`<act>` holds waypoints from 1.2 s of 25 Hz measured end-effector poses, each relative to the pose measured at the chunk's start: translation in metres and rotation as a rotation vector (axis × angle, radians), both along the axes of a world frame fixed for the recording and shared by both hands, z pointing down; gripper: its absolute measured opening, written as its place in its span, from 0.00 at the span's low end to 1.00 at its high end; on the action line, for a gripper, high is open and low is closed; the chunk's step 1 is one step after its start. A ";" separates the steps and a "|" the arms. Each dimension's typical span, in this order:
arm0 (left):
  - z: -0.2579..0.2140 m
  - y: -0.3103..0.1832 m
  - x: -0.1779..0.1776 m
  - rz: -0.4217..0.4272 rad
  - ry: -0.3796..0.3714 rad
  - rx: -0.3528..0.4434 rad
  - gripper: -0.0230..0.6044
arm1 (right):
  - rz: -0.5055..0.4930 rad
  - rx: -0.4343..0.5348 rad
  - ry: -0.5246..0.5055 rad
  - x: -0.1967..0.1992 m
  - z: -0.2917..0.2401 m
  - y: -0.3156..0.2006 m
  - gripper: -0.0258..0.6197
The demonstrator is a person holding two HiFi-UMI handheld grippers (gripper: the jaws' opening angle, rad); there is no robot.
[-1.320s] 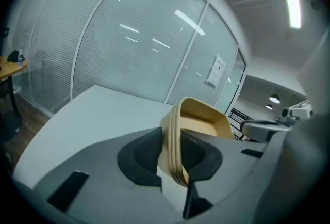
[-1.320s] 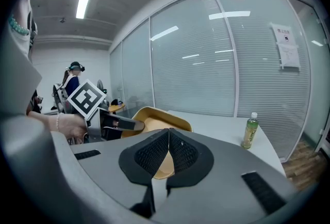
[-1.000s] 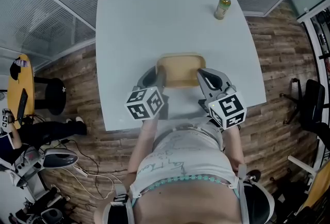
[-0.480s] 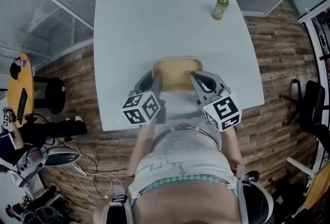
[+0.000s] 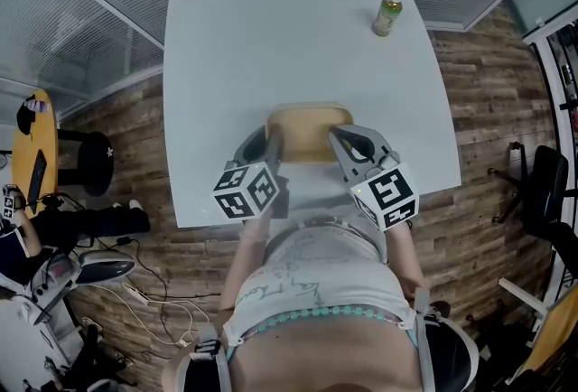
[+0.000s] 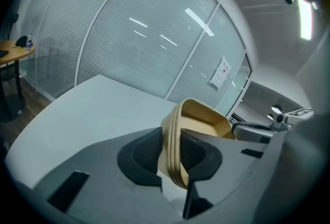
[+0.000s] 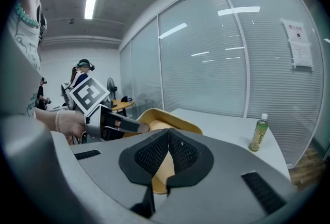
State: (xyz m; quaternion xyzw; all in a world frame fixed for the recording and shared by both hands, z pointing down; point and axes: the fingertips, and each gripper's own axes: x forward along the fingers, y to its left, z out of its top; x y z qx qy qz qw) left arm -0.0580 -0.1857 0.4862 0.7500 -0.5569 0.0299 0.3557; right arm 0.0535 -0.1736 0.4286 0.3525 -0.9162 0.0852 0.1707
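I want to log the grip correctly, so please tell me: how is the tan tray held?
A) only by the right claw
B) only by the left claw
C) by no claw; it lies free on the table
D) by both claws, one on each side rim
D: the left claw is shut on one side rim of the tan tray, and the right claw is shut on the opposite rim.
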 end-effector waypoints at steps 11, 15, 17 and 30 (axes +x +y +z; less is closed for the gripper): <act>0.003 0.002 0.004 0.028 0.003 -0.013 0.13 | 0.016 -0.008 -0.001 0.003 0.000 -0.001 0.04; 0.004 0.002 0.007 0.033 -0.001 -0.018 0.13 | 0.020 -0.012 -0.003 0.005 0.000 -0.001 0.04; 0.004 0.003 0.008 0.037 -0.004 -0.018 0.13 | 0.018 -0.013 0.002 0.005 0.001 0.000 0.04; 0.005 0.004 0.010 0.036 -0.008 -0.019 0.13 | 0.011 -0.026 0.013 0.007 0.005 0.001 0.04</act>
